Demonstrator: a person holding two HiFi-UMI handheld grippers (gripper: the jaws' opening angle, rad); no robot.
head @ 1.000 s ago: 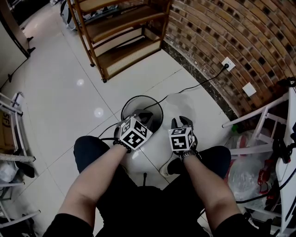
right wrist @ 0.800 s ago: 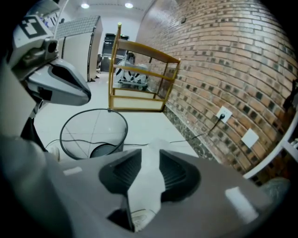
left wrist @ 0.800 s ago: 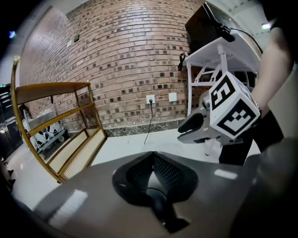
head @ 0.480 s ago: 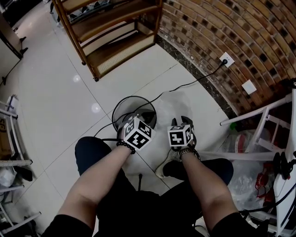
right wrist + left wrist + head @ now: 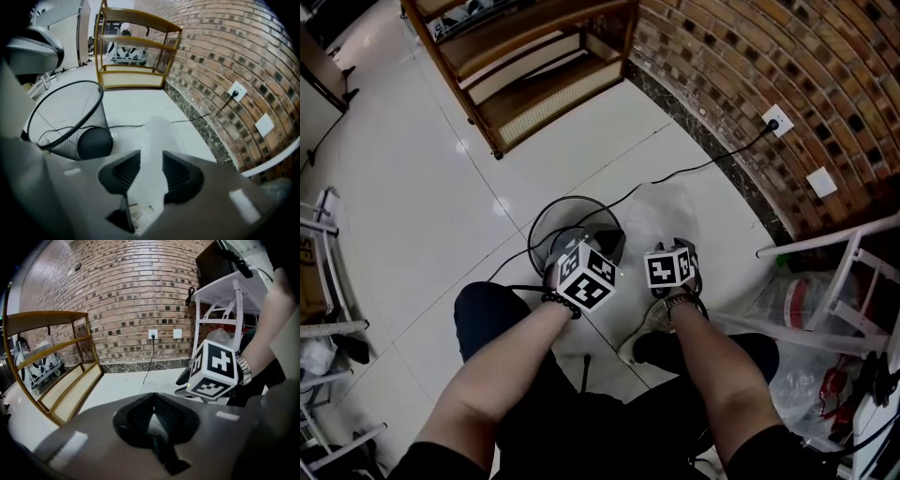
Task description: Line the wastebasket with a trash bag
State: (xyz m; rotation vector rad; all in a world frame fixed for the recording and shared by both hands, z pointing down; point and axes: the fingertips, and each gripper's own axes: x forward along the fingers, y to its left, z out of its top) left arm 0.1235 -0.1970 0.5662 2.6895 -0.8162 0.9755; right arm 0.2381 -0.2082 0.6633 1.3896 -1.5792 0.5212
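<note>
A black wire-mesh wastebasket (image 5: 572, 230) stands tilted on the white tile floor; its solid dark bottom (image 5: 93, 143) shows in the right gripper view. A clear trash bag (image 5: 670, 211) lies crumpled on the floor to its right. My left gripper (image 5: 567, 253) is shut at the basket's near rim; whether it pinches the rim is hidden. My right gripper (image 5: 145, 176) points down over the bag (image 5: 154, 140). Its jaws are opening wide, with the film between them and the pads not pressing on it.
A wooden shelf unit (image 5: 534, 56) stands beyond the basket, and a brick wall (image 5: 769, 56) with a socket runs along the right. A black cable (image 5: 675, 173) crosses the floor. A white frame (image 5: 825, 272) with bags sits at the right. My knees are just below the grippers.
My right gripper has sunk toward the bag on the floor. My left gripper has shifted a little along the basket's near rim and stays shut.
</note>
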